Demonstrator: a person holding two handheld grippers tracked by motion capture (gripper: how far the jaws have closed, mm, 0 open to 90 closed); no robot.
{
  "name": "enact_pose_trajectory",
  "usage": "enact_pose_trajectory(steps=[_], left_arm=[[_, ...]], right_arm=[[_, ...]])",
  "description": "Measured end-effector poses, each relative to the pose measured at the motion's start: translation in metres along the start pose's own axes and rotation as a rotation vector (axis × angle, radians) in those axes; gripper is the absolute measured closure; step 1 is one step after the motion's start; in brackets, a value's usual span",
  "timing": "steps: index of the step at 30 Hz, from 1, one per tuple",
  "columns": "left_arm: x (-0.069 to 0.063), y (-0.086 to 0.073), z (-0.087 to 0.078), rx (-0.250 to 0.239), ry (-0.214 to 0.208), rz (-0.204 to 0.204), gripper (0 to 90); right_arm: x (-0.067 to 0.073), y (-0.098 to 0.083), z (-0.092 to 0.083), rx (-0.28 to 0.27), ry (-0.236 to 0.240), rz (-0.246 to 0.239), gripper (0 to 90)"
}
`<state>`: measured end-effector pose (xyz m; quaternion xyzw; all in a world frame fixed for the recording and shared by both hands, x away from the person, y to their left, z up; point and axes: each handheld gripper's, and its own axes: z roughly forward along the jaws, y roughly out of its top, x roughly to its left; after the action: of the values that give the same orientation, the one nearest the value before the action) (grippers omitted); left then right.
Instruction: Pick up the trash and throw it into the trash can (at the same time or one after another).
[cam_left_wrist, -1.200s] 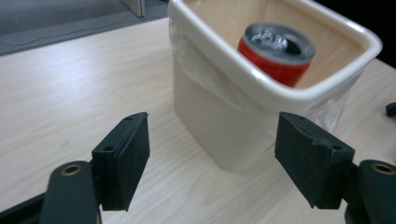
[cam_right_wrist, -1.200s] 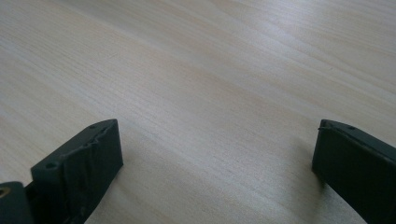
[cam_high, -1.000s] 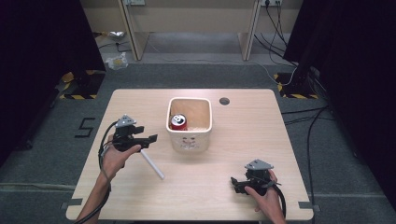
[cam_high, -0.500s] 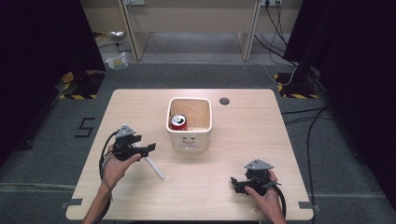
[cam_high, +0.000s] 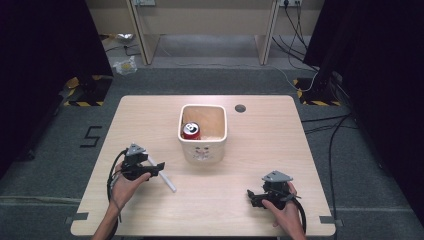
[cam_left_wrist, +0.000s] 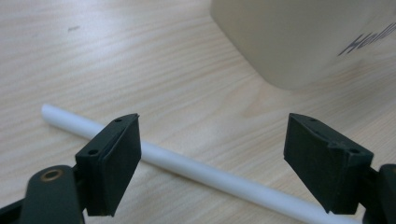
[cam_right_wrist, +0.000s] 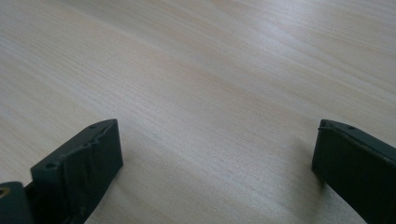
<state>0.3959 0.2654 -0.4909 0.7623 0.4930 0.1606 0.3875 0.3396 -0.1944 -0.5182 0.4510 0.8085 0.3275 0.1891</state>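
Two grippers are on the table, and the left one is doing the work. The left gripper (cam_high: 152, 170) sits low over the white tube (cam_left_wrist: 196, 169), its jaws spread wide and just been opening further, with nothing pinched yet; in the left gripper view the tube runs across beneath and between the two black pads (cam_left_wrist: 119, 154). The tube lies flat on the wooden table (cam_high: 280, 145), just left of and nearer than the cream tub (cam_high: 202, 150). To take it cleanly, I'd say the pads need to drop until they straddle the tube squarely, then close across its width near the middle, since a thin round rod like this will likely roll away if nudged from one side.

Over on the right, the right gripper (cam_high: 252, 196) rests near the table's near edge, jaws also wide apart over bare wood.

Materials now: the tube looks smooth, matte and rigid, possibly plastic, though that's hard to settle. The tub is a glossy rounded square with dark lettering, holding a red can (cam_high: 190, 131). The tabletop is pale laminate with fine grain.
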Motion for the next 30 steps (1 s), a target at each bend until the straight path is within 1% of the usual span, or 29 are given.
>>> enact_pose_trajectory(steps=[7,13,15,16,20,21,22,30], left_arm=[[0.000,-0.008,0.009,0.028,0.011,-0.012,19.6],[0.001,-0.013,0.018,0.062,0.019,-0.008,22.1],[0.001,-0.014,0.019,0.063,0.023,-0.008,23.9],[0.002,-0.015,0.019,0.059,0.030,-0.002,24.6],[0.003,-0.015,0.017,0.065,0.039,0.017,31.3],[0.002,-0.015,0.016,0.067,0.049,0.041,34.0],[0.002,-0.015,0.016,0.067,0.053,0.050,39.0],[0.003,-0.016,0.013,0.077,0.058,0.100,57.6]], right_arm=[[0.000,0.000,0.000,0.001,0.000,-0.001,1.9],[0.000,0.000,0.000,0.001,0.000,0.000,1.9],[0.000,0.000,0.000,0.000,-0.001,0.000,1.9],[0.000,0.000,0.000,0.001,0.000,-0.001,1.9],[0.000,0.000,0.000,0.001,0.000,0.000,1.9],[0.000,0.000,0.000,0.001,0.000,-0.001,1.9],[0.000,0.000,0.000,0.001,0.000,-0.001,1.9],[0.000,0.000,0.000,0.001,0.000,0.000,1.9]])
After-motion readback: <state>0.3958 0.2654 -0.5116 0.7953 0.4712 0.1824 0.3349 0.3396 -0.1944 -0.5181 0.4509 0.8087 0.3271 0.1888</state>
